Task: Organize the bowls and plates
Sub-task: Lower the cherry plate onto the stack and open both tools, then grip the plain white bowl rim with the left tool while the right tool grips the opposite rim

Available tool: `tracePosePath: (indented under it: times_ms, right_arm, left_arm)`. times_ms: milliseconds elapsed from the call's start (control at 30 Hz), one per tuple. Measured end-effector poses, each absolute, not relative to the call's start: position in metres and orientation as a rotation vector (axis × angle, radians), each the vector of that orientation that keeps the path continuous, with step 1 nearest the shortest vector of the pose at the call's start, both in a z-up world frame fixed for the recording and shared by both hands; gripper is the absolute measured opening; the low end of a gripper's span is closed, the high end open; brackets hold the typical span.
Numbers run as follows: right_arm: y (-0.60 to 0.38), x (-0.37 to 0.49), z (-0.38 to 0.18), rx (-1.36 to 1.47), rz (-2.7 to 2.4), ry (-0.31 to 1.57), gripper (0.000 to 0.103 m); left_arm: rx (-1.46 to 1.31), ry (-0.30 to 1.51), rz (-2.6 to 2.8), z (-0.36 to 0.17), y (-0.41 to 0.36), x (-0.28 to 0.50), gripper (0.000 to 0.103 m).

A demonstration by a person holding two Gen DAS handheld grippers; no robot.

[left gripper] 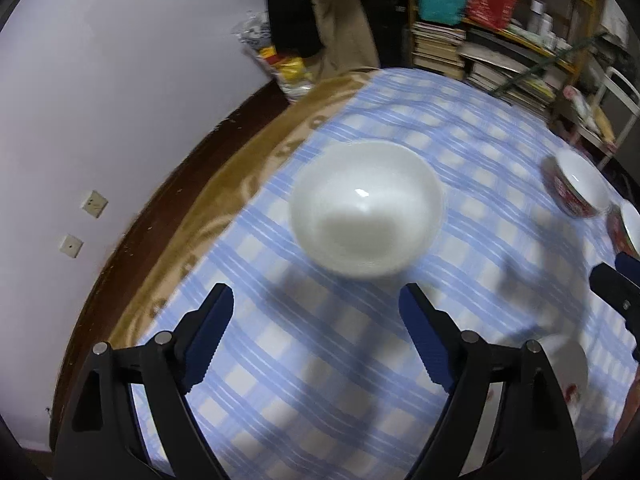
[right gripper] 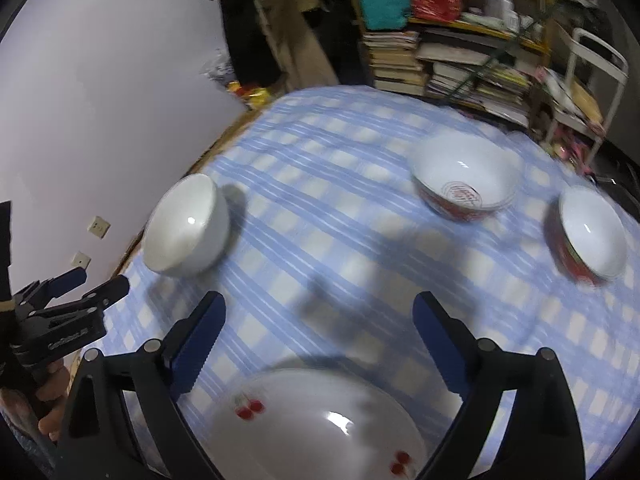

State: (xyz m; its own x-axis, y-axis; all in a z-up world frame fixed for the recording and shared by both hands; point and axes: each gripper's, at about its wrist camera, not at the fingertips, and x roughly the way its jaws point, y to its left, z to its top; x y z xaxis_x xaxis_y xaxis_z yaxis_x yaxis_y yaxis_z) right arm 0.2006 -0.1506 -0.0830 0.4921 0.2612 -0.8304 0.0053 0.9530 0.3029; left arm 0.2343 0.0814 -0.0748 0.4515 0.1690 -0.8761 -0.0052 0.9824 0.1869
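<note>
Both grippers wide open above the checked tablecloth, nothing held.

Left gripper spread at lower centre, plain white bowl just beyond its tips, mid-frame. Right gripper likewise spread, cherry-print plate under it at bottom centre; two red-patterned bowls at right, apart.

Counted on the worktop: one plain white bowl, two red-patterned bowls, and one cherry-printed plate. Made four dishes in all. Noted two claws as well, each with jaws spread apart.
</note>
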Motion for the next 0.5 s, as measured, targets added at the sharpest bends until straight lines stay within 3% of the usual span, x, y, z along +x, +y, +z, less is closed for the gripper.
tracePosePath:
  times_ms: [267,500]
  right_arm:
    - [-0.111,0.248,-0.069,0.229,0.216,1.011,0.1]
    - [-0.091,0.279,-0.072,0.218,0.21,1.032,0.1]
  left_arm:
    - [0.034,1.063,0.142,-0.056,0.112,0.268,0.084]
    - [-0.055,1.072,0.135,-0.078,0.138,0.283,0.084]
